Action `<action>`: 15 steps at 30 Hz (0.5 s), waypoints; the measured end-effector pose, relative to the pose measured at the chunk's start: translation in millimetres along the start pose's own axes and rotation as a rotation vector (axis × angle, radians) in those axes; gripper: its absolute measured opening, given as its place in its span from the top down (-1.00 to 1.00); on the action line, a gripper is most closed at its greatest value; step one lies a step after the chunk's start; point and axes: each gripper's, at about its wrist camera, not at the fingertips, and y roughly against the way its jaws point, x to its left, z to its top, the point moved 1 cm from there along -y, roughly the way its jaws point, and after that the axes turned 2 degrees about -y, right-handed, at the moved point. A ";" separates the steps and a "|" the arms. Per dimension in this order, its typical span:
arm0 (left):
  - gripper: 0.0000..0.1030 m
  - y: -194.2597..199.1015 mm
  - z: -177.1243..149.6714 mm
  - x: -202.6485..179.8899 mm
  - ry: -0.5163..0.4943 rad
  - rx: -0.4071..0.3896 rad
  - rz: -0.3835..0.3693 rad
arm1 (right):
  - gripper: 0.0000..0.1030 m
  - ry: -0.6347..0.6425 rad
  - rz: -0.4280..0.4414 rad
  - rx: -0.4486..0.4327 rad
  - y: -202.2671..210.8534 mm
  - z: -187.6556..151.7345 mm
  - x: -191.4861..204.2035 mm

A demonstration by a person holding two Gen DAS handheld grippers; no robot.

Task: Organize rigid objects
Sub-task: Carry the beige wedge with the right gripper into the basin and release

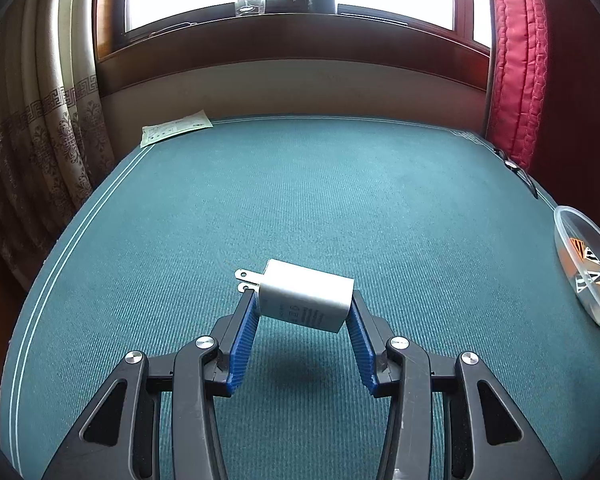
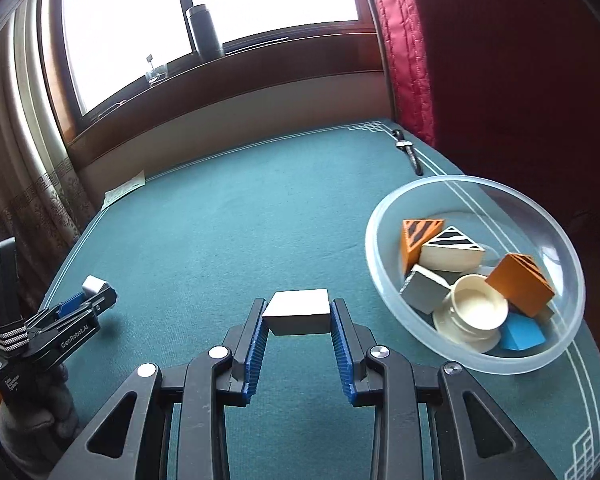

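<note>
Left hand-held gripper (image 1: 305, 304) clamped on white USB charger (image 1: 306, 295), lifted off desk (image 1: 300, 184), far left of clear bowl (image 2: 384, 292) | right hand-held gripper (image 2: 298, 314) clamped on white block (image 2: 298, 311), just left of bowl | both likely bowl-bound, joining sorted blocks.

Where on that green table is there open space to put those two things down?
Bare cloth spans the middle, from the paper sheet at the far left corner across to the clear bowl, and ahead of the white block and the charger. The bowl is crowded with blocks; a wristwatch occupies the far right edge.
</note>
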 end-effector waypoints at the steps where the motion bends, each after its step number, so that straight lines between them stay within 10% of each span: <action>1: 0.12 0.6 -0.8 -1.6 -0.003 0.001 -0.003 | 0.36 -0.007 -0.010 -0.005 1.9 0.2 -5.3; 15: 0.12 18.6 -9.0 -30.5 -0.035 0.005 -0.063 | 0.36 -0.107 -0.145 -0.022 14.5 4.6 -75.9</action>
